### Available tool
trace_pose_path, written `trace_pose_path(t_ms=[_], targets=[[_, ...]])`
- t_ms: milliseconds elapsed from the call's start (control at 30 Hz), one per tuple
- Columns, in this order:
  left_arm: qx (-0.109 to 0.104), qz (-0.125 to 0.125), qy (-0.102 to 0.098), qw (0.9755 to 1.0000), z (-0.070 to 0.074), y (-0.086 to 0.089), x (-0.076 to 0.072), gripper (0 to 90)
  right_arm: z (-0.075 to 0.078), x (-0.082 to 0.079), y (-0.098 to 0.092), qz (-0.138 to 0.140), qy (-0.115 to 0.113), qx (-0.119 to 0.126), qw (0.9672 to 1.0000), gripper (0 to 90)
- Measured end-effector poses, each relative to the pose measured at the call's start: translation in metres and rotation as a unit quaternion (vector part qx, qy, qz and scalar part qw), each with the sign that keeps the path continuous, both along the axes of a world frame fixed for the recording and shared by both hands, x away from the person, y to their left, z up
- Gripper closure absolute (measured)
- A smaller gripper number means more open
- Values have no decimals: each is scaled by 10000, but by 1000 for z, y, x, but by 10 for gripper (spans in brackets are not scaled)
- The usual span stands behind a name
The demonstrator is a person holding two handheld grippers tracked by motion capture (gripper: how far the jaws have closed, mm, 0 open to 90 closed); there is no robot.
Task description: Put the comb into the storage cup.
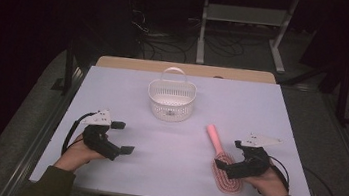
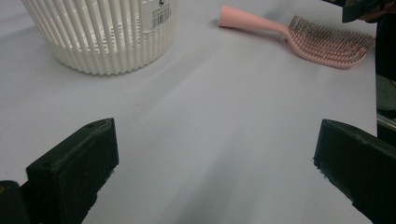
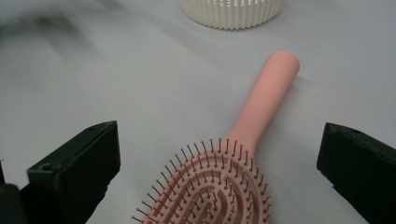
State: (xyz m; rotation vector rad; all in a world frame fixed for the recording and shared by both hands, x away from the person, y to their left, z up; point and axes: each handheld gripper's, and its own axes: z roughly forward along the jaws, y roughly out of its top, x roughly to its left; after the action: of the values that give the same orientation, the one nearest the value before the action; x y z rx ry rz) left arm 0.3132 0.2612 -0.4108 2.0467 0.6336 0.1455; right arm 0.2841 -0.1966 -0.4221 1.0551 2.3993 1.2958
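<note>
Two grippers stand with jaws wide apart, nothing between them. Your right gripper (image 1: 229, 157) hovers over the head of the pink hairbrush (image 3: 233, 172), which lies bristles-up on the surface (image 1: 177, 143) near the white basket (image 1: 171, 100). Expect it light, rigid, smooth plastic; take the handle (image 3: 268, 95), not the yielding bristles. Left gripper (image 1: 122, 137) idle.

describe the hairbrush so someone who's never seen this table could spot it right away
On the white table, look right of and nearer than the white slatted basket. The hairbrush lies flat, bristles up, just ahead of the open right gripper. It is the only pink thing there, handle pointing toward the basket.
</note>
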Motion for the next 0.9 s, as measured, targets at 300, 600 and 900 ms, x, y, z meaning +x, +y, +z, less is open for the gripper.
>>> trace_pose_path(t_ms=[300, 600, 900], targets=[[-4, 8, 15, 10000, 0, 0, 0, 0, 1, 1, -1, 5, 13, 23, 10000, 0], [-15, 15, 10, 10000, -1, 0, 1, 0, 1, 3, 0, 27, 47, 6, 10000, 0], [-72, -14, 9, 10000, 0, 0, 3, 0, 3, 5, 1, 18, 85, -43, 10000, 0]])
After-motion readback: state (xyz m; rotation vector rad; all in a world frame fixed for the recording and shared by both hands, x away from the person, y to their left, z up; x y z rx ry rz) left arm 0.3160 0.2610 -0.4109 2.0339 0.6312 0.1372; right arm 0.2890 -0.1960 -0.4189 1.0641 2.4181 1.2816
